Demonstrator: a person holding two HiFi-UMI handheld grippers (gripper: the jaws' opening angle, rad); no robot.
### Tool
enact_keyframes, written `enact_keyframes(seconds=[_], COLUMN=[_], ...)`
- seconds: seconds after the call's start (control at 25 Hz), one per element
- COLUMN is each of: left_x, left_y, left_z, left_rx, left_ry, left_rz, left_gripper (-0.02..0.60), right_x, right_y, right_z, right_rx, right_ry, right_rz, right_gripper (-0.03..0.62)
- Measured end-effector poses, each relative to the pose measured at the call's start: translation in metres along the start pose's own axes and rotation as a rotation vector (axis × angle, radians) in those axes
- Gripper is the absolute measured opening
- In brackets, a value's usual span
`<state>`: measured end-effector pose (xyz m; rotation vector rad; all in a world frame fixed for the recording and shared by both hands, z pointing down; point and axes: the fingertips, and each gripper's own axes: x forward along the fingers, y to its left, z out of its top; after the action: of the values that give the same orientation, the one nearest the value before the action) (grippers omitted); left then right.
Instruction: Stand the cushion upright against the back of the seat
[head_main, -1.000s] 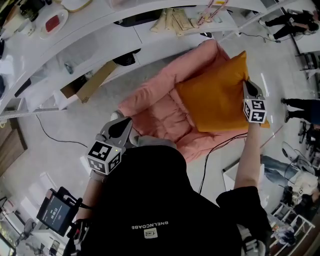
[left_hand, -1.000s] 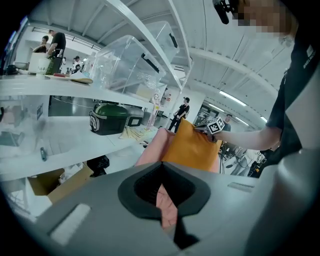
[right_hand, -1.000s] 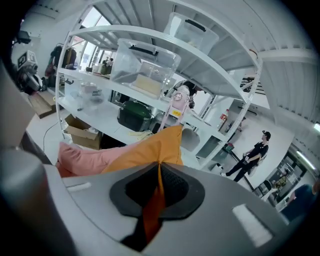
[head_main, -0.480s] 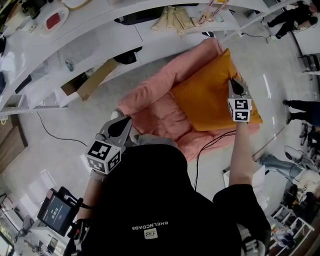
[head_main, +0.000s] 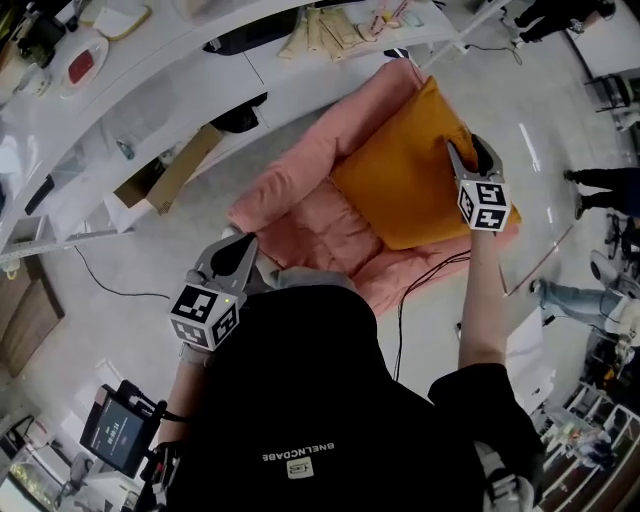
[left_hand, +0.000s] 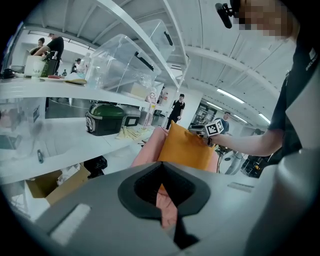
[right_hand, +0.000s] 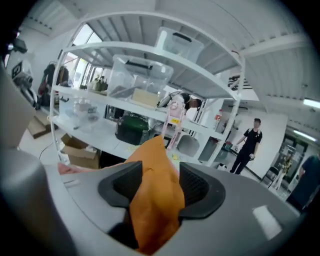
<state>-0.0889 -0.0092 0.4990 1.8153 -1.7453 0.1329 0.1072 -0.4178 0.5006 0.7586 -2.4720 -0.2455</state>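
My right gripper (head_main: 468, 148) jaws just opening, orange cushion (head_main: 400, 180) corner between them unclamped, cushion standing against pink seat (head_main: 300, 215) back ahead, my left gripper (head_main: 245, 243) jaws closed, empty, seat beyond them

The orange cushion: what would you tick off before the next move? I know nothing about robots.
1. The cushion stands upright against the back of the pink seat: ok.
2. The right gripper is letting go: ok, its jaws have just been opening.
3. Right gripper free of the cushion: not ok, a corner sits between the jaws.
4. The left gripper is out of the way: ok, shut and empty.
5. Cushion stays up unaided: cannot tell.
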Motion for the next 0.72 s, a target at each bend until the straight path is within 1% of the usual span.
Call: enact_keyframes(seconds=[0.12, 0.16, 0.24, 0.36, 0.4, 0.52, 0.6, 0.68, 0.72], left_x=[0.004, 0.006, 0.008, 0.013, 0.015, 0.021, 0.025, 0.028, 0.029], left_y=[-0.009, -0.012, -0.019, -0.030, -0.034, -0.042, -0.046, -0.048, -0.049], left_z=[0.002, 0.003, 0.004, 0.006, 0.006, 0.007, 0.008, 0.009, 0.009], left_rx=[0.019, 0.027, 0.041, 0.068, 0.079, 0.102, 0.109, 0.115, 0.118], left_ry=[0.008, 0.011, 0.017, 0.030, 0.035, 0.051, 0.058, 0.062, 0.063], left_rz=[-0.027, -0.038, -0.057, -0.084, -0.094, -0.117, -0.124, -0.126, -0.126], left_gripper=[0.015, 0.015, 0.015, 0.015, 0.015, 0.015, 0.015, 0.015, 0.015], right_x=[-0.045, -0.061, -0.088, -0.117, -0.126, -0.142, -0.142, -0.137, -0.133], right_y=[-0.030, -0.039, -0.051, -0.058, -0.059, -0.054, -0.048, -0.045, -0.044], right_z=[0.014, 0.014, 0.004, -0.024, -0.033, -0.055, -0.072, -0.093, -0.101], right_rx=[0.104, 0.128, 0.141, 0.070, 0.049, 0.047, 0.040, 0.000, -0.016], right_ry=[-0.054, -0.051, -0.002, 0.130, 0.165, 0.228, 0.285, 0.357, 0.382], right_rz=[-0.053, -0.063, -0.063, -0.053, -0.048, -0.009, 0.024, 0.029, 0.019], right_gripper=[0.235, 0.253, 0.278, 0.333, 0.336, 0.336, 0.337, 0.335, 0.309])
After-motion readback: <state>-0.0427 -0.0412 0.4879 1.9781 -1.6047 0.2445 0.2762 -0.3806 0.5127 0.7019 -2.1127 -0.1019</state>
